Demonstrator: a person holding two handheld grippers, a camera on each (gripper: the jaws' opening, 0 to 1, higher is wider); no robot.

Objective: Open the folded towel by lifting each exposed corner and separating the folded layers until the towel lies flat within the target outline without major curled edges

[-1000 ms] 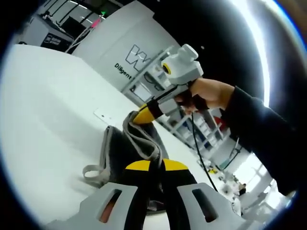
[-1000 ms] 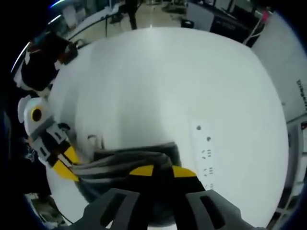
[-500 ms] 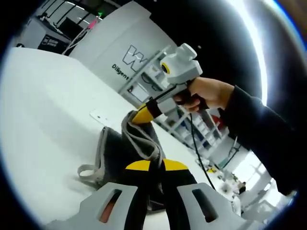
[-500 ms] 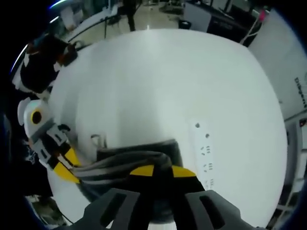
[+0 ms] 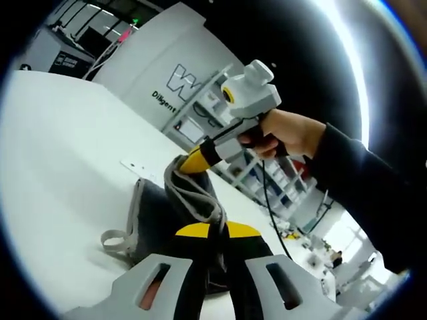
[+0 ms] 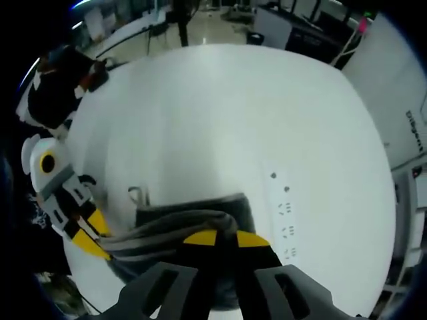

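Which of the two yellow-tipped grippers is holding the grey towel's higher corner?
The right gripper, seen in the left gripper view: it pinches the grey towel at its raised peak, while the left gripper grips a lower edge nearer the white table.

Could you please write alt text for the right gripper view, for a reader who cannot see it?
The right gripper, jaws shut, pinches a grey towel above a white table. At the view's left, the left gripper grips the towel's other end, so it hangs bunched between them.

Grey towel [image 5: 175, 212] [image 6: 183, 225], bunched, lifted off white table, loop tag hanging at edge.
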